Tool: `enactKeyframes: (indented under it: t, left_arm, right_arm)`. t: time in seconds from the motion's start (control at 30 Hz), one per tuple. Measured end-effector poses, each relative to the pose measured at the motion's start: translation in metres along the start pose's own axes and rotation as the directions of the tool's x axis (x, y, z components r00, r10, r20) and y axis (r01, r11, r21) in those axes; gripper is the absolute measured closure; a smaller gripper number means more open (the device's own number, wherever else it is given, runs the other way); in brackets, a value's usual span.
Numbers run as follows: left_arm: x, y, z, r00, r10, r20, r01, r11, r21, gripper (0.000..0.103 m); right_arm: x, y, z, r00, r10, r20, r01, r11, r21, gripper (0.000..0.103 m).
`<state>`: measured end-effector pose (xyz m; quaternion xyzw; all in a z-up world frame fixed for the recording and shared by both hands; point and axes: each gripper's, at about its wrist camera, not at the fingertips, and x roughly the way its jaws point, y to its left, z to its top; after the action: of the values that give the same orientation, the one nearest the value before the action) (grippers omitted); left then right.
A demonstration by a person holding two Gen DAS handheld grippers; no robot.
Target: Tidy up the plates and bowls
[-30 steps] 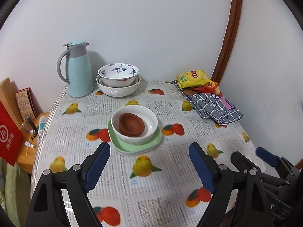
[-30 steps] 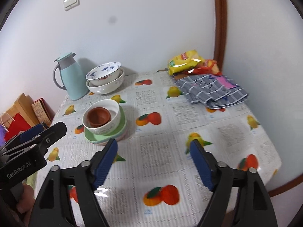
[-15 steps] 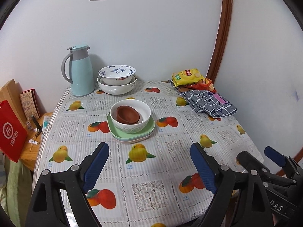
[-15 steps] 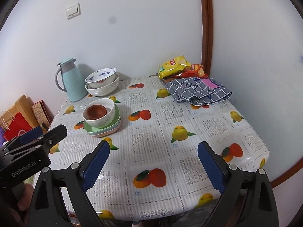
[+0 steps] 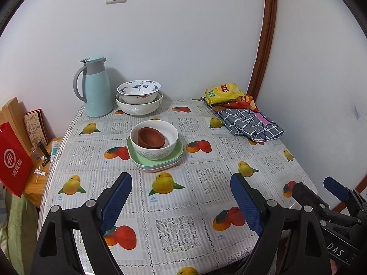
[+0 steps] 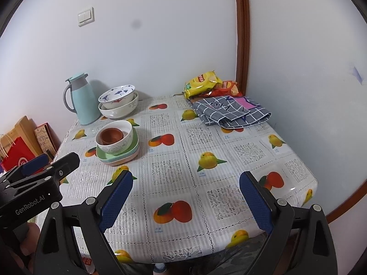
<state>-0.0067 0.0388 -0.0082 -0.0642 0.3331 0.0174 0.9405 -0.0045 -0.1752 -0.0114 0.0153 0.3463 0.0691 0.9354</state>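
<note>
Our left claw and right claw hang spread wide and empty above the desk; the brown bowl, nested in a white bowl on stacked plates, sits well ahead. "GenRobot.AI" marks the left tool.
</note>
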Motion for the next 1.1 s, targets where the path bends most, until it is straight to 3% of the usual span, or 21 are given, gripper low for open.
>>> enactKeyframes:
  t: [1.1]
  left_arm:
    - [-0.004,-0.0028,-0.0038,1.0,0.002,0.002,-0.002,1.0,0.007,0.016]
  right_arm:
    - [-0.0063,0.0018,-0.0072,1.0,-0.004,0.005,0.004,1.0,-0.004,0.01]
